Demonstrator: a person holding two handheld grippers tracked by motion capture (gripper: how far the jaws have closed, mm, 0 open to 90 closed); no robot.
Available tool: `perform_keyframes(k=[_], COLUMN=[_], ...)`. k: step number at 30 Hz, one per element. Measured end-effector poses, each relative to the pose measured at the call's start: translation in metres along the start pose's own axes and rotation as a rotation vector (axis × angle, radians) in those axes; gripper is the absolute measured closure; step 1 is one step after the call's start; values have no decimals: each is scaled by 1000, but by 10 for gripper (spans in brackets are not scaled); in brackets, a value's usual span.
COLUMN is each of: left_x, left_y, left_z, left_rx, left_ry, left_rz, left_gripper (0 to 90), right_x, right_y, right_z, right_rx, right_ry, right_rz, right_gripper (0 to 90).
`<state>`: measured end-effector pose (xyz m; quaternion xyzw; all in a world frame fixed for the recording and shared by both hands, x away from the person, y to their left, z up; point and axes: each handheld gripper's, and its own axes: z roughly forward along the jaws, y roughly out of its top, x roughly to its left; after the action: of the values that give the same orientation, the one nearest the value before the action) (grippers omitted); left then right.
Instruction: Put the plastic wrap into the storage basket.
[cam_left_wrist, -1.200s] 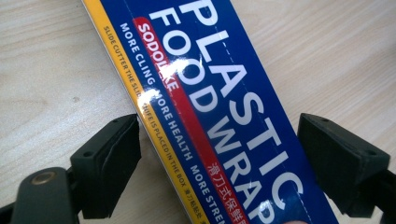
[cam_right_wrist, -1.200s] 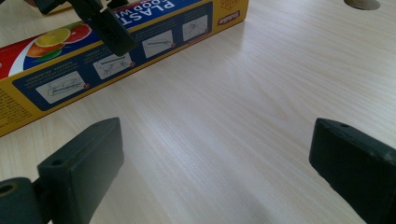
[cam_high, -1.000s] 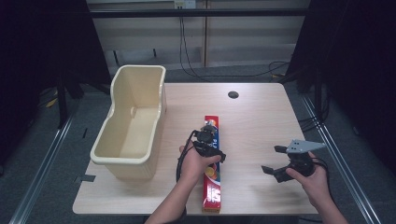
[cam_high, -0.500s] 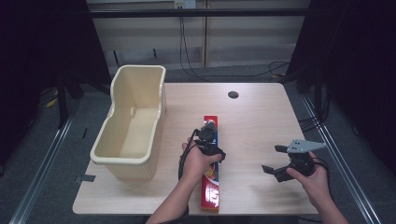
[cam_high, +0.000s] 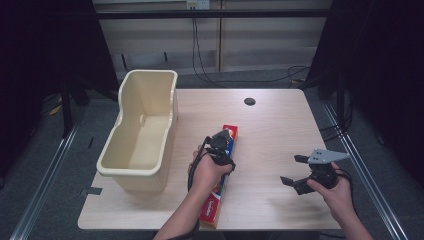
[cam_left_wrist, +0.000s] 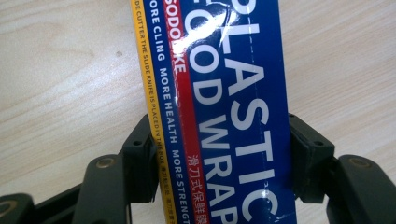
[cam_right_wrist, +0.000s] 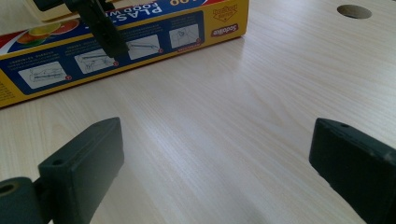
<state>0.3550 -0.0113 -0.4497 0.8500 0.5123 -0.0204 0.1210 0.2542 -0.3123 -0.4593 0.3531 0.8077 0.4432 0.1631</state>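
Bench (cam_high: 270, 125): pale wood top, with a round dark hole (cam_high: 249, 101) toward the far edge, right of centre.

Tub (cam_high: 142, 132): cream plastic, long, upright, along the left edge; its near end overhangs toward the near-left corner. Interior looks bare.

Box (cam_high: 227, 137): long plastic food wrap carton, blue, red and yellow, lying flat near the bench centre and running from mid-bench to the near edge, just beside the tub's right wall but apart from it. In the left gripper view the box (cam_left_wrist: 224, 107) reads "PLASTIC FOOD WRAP" in white on blue.

Left gripper (cam_high: 220, 146): held by the left hand (cam_high: 206, 172), set down over the box about midway along it. Its jaws stand one on each long side of the box, pressed against the edges, pinching it across its width.

Right gripper (cam_high: 295, 171): held by the right hand (cam_high: 335, 190) near the right edge, toward the near-right corner, well apart from the box. Jaws spread wide over bare wood, holding nothing.
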Motion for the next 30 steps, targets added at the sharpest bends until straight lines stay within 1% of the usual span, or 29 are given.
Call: perform_keyframes(k=[3, 4, 5, 6, 7, 8, 9, 10, 11, 12, 13, 14, 15, 17, 18, 19, 21, 22, 24, 25, 26, 27, 30], left_x=[-2, -2, 0, 0, 2, 2, 4, 5, 6, 6, 8, 8, 10, 10, 10, 9, 9, 10, 10, 9, 9, 10, 9], left_y=[0, 1, 1, 1, 1, 1, 2, 3, 3, 3, 4, 4, 6, 7, 7, 9, 9, 11, 12, 13, 13, 15, 17], left_z=[-1, -1, -2, -2, -4, -4, -6, -10, -13, -13, -19, -19, -25, -32, -32, -38, -41, -46, -49, -52, -52, -57, -61], left_rx=[23, 29, 40, 40, 47, 47, 49, 58, 47, 47, 51, 51, 45, 51, 51, 51, 53, 56, 56, 56, 56, 73, 69], left_ry=[11, 5, -8, -8, -18, -18, -39, -47, -44, -44, -37, -37, -42, -39, -39, -40, -39, -42, -50, -60, -60, -56, -55], left_rz=[23, 28, 23, 23, 36, 36, 36, 24, 26, 26, 23, 23, 22, 32, 32, 26, 20, 26, 31, 14, 14, 23, 20], left_gripper=[398, 400, 402, 403, 404, 405, 405, 406, 406, 406, 406, 406, 406, 406, 406, 406, 407, 407, 408, 408, 408, 408, 409], right_x=[0, 0, 0, 0, 0, 0, 0, -1, -1, -1, -1, -1, -1, 0, 0, 0, 0, 0, 0, 1, 1, 0, 0], right_y=[0, 0, 0, 0, 0, 0, 0, -1, -1, -1, 0, 0, 0, 0, 0, 0, 0, 0, 0, 0, 0, 0, 0], right_z=[0, 0, 0, 0, 0, 0, 0, 0, 0, 0, 0, 0, 0, 0, 0, 0, 1, 1, 1, 1, 1, 0, 0], right_rx=[-2, 0, 1, 1, 1, 1, 1, 0, 0, -1, -1, -1, -1, -4, -2, 0, 3, 6, 5, 5, 5, 2, 1], right_ry=[-3, 1, -3, -3, -5, -5, -4, -4, -4, -1, -1, -1, -3, -3, -1, -1, 1, 6, 5, 7, 7, 6, 3], right_rz=[3, 2, 2, 2, 0, 0, -1, 1, 2, 1, 1, 1, 3, 2, 2, 3, 1, 1, -2, -1, -1, 2, 2], right_gripper=[30, 29, 29, 29, 29, 29, 29, 29, 29, 29, 28, 28, 29, 29, 28, 28, 28, 27, 27, 27, 27, 27, 26])
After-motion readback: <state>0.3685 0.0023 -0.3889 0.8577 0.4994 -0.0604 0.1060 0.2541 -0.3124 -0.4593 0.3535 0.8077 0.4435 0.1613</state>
